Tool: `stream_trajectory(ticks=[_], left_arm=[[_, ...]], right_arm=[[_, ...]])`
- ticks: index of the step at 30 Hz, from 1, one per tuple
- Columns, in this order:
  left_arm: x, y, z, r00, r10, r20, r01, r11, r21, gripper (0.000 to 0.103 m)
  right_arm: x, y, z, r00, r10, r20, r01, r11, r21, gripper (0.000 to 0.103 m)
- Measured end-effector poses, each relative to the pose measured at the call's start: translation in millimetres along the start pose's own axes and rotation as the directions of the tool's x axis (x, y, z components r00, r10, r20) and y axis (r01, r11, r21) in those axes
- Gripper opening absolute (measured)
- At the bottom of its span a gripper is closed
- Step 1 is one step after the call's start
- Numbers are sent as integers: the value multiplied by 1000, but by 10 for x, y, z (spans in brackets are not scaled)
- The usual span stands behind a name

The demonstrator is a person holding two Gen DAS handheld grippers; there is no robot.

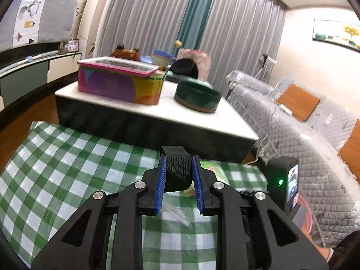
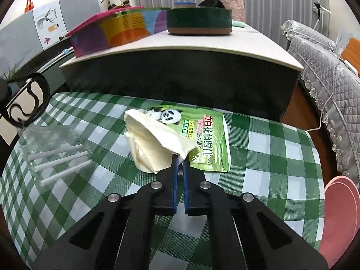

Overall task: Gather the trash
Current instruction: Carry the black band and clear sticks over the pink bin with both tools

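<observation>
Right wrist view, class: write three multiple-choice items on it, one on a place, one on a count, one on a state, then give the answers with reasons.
1. Where does the green panda packet lie?
A. on the checked tablecloth
B. on the sofa
C. in the pink basin

2. How many white sticks lie in the clear wrapper?
A. one
B. four
C. nine

3. What is the right gripper doing?
A. hanging open over the packet
B. shut on the cream paper
C. holding a cup

Answers: 1 A, the packet lies flat on the green and white cloth. 2 B, four sticks show side by side. 3 B, the jaws pinch the paper's tip.
</observation>
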State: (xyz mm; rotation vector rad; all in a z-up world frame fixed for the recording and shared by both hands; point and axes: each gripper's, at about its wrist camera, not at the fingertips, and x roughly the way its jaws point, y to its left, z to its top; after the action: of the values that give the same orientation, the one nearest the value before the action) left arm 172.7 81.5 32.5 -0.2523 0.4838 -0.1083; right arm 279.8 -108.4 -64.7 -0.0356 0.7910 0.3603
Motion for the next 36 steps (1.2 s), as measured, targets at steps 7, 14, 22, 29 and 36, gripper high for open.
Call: stream_trajectory(ticks=[7, 14, 22, 29, 36], left_arm=[[-252, -255, 185, 994, -86, 60, 84, 996, 34, 23], [-486, -438, 278, 986, -160, 56, 158, 987, 33, 23], [-762, -470, 295, 981, -188, 44, 188, 982, -1, 23], [-875, -475, 181, 981, -192, -25, 192, 981, -27, 23], [-925, -512, 101, 976, -208, -55, 208, 978, -20, 23]], right_arm=[[-287, -24, 13, 999, -35, -4, 35, 999, -10, 4], [-514, -193, -176, 991, -118, -67, 118, 993, -14, 4], [-882, -391, -410, 991, -110, -71, 113, 993, 34, 4], [-1014, -418, -523, 990, -84, -112, 92, 994, 66, 37], [-1393, -224, -593, 1000, -17, 3, 17, 999, 38, 48]])
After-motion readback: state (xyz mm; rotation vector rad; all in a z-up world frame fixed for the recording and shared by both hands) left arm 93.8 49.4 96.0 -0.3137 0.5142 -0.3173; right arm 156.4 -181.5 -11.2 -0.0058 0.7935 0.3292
